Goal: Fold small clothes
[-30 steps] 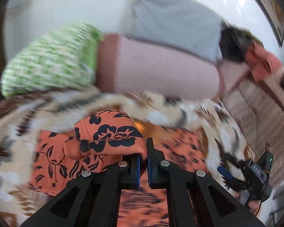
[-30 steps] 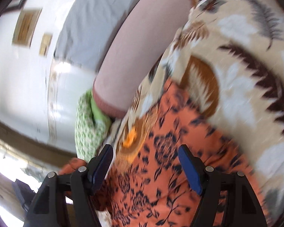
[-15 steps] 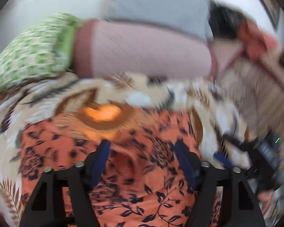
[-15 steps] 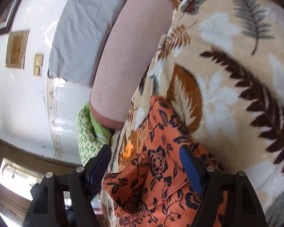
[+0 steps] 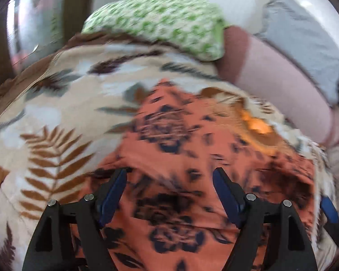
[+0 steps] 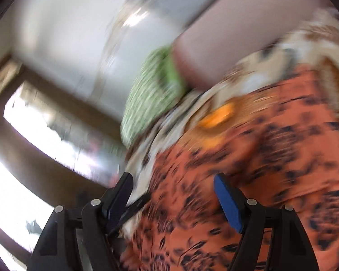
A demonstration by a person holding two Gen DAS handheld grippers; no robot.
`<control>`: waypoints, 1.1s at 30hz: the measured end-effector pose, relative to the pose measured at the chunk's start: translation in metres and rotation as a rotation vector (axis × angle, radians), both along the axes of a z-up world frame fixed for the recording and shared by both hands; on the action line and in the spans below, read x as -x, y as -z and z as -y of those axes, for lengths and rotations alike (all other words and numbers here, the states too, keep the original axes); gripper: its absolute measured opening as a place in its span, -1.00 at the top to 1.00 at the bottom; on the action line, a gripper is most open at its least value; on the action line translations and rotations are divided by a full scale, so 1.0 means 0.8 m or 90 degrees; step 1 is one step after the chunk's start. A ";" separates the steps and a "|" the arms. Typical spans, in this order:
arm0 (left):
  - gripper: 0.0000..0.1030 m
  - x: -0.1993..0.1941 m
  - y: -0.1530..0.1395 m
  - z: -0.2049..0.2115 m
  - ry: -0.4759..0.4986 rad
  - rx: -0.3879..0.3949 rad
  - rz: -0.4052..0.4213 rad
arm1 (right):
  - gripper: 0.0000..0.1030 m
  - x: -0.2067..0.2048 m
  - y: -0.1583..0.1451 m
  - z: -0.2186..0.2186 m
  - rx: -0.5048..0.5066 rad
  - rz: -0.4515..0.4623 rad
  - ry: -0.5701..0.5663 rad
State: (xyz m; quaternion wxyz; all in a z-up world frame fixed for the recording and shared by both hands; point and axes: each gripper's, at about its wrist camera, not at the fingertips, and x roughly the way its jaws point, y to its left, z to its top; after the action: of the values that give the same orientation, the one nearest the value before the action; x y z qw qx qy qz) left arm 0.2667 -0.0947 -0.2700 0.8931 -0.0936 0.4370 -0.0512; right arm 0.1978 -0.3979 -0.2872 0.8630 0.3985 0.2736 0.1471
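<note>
- Setting: a bed covered by a cream blanket printed with brown and grey fern leaves [image 5: 56, 117]; at its head lie a green-and-white patterned pillow [image 5: 160, 20], a long dusty-pink bolster [image 5: 280, 83] and a grey pillow [image 5: 305, 33] against a white wall. Both views are blurred by motion.
- Task's thing: an orange garment of thin fabric with a dark navy flower print [image 5: 180, 149] lies spread on the blanket, well short of the pillows; no tidy folded packet shows.
- Left tool [image 5: 169, 194]: its blue-padded jaws stand spread wide above the near part of the garment, nothing pinched between them.
- Right tool [image 6: 173, 199]: jaws likewise spread; one finger hangs over the garment, the other beyond its edge, over the blanket's margin. No cloth is gripped.
- Step in hand (judged): between folds, with both tools free and seeking a new hold.
- Next move (judged): each tool should settle on an edge or corner, pinch a single layer cleanly, then carry it across evenly so the fold does not skew.
</note>
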 end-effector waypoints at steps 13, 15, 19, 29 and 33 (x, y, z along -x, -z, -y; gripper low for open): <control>-0.53 -0.022 0.018 -0.023 -0.064 -0.050 -0.021 | -0.51 0.031 0.081 0.077 -0.057 -0.227 0.365; -0.53 -0.016 0.009 -0.023 -0.067 -0.061 -0.002 | -0.51 0.057 0.074 0.101 -0.088 -0.184 0.416; -0.53 -0.004 -0.017 -0.013 -0.053 -0.074 0.078 | -0.51 0.073 0.058 0.116 -0.129 -0.111 0.407; -0.53 -0.028 0.034 0.048 0.071 -0.160 -0.009 | -0.52 0.016 0.073 0.085 -0.126 -0.109 0.211; -0.53 -0.027 0.027 0.029 0.036 -0.163 -0.023 | -0.52 0.037 0.117 0.116 -0.209 -0.199 0.284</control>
State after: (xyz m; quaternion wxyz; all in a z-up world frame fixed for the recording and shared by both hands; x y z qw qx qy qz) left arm 0.2880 -0.1182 -0.2920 0.8879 0.0327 0.4586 -0.0180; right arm 0.1680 -0.4905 -0.3812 0.7454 0.6006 0.2815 -0.0666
